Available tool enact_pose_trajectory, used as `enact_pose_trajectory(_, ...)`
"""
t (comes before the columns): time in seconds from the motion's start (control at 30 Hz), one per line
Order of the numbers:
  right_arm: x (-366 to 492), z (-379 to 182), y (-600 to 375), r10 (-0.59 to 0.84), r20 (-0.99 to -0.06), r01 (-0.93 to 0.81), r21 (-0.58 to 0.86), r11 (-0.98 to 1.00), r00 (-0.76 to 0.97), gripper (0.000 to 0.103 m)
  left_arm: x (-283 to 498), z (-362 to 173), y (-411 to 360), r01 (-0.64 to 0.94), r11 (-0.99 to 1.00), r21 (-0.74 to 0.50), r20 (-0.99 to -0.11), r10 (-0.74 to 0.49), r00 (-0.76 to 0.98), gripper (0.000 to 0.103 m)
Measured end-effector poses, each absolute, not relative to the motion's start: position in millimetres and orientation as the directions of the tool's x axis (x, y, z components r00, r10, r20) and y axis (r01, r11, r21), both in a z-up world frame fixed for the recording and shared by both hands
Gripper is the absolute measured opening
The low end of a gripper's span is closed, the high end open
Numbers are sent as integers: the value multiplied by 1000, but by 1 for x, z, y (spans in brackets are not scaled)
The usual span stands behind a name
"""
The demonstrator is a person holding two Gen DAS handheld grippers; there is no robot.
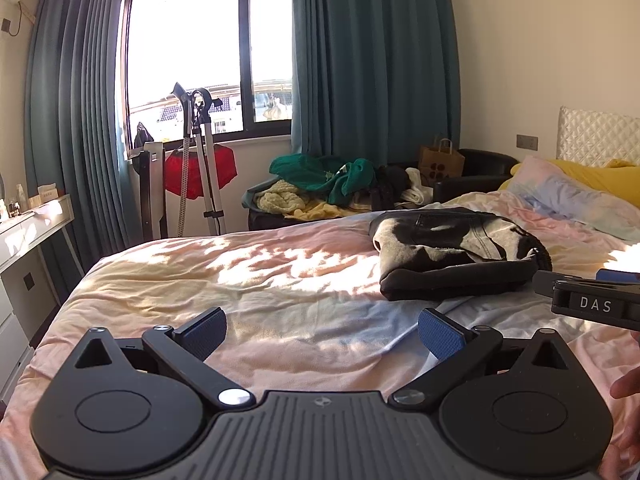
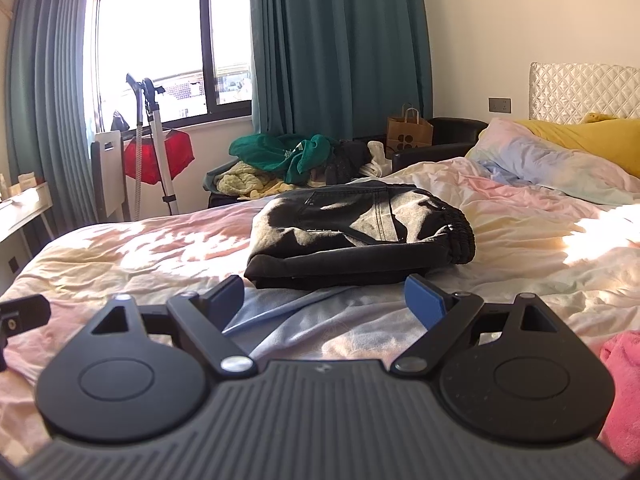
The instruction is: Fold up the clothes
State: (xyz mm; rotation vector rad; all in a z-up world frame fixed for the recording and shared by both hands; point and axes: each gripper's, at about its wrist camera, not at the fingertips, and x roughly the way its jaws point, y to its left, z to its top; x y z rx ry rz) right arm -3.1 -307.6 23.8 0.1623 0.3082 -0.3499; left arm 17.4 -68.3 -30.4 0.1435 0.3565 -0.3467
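bed (image 2: 520,240) | rumpled pastel cover | folded black garment (image 2: 360,236), pillows (image 2: 560,168)

Pretty sunny bedroom, big dark-framed window (image 1: 208,52) with teal curtains (image 1: 372,60) on both sides, cream walls (image 1: 540,40), a bed (image 1: 280,280) with pastel bedding and quilted headboard (image 1: 596,136), white dresser (image 1: 24,248) on the left.

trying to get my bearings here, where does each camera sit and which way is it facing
Left wrist: on the left hand-held gripper, jaws open, facing across the bed to the window; folded black garment ahead right; right hand-held gripper and fingertips at the right edge.
Right wrist: on the right hand-held gripper, jaws open, facing the same way, garment straight ahead; part of the left one at the left edge.
Shared: bed, garment, window, curtains.
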Motion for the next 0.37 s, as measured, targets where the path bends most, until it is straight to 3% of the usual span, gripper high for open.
enact_pose_trajectory(0.37, -5, 23, -306, -311, -322, 356, 90, 930, 894, 89, 24, -26, -54, 324, 946, 7, -366, -299, 881, 103)
